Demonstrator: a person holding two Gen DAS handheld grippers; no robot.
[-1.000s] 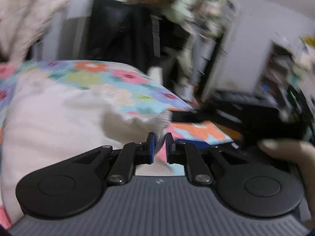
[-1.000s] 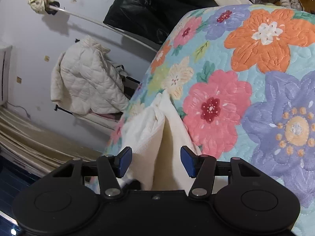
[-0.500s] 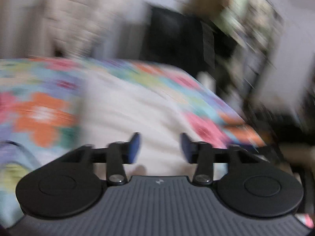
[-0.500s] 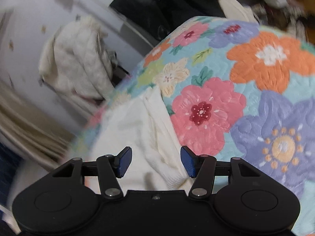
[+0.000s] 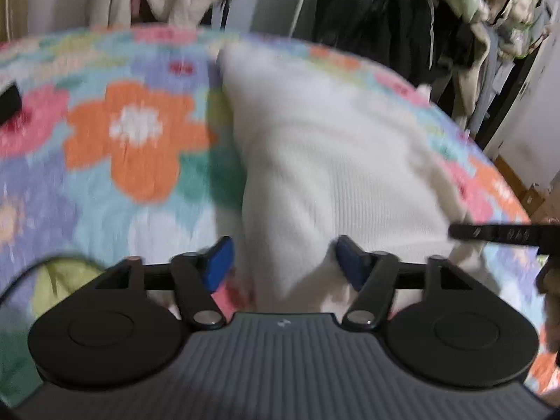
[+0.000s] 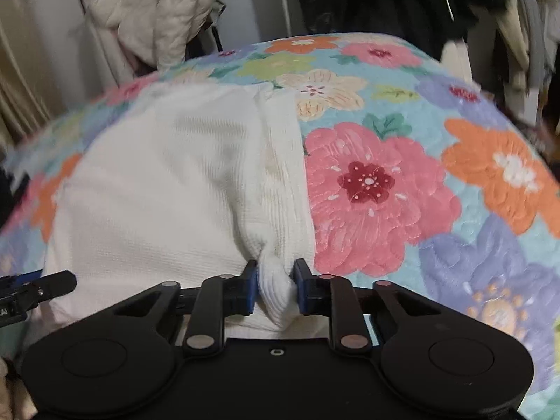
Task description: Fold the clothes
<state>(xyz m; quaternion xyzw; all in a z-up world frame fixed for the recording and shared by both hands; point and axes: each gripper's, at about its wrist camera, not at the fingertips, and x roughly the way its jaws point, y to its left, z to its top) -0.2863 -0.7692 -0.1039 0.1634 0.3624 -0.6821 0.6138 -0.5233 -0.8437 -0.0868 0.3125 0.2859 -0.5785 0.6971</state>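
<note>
Floral quilt (image 6: 378,189) covering a bed, with a pale quilted jacket (image 6: 154,10) and dark coats (image 5: 378,17) hanging behind. A white knit garment (image 6: 164,189) lies flat on the quilt. Right gripper (image 6: 274,288) pinches the garment's near right corner; left gripper (image 5: 285,262) straddles the near left edge, jaws spread wide.
</note>
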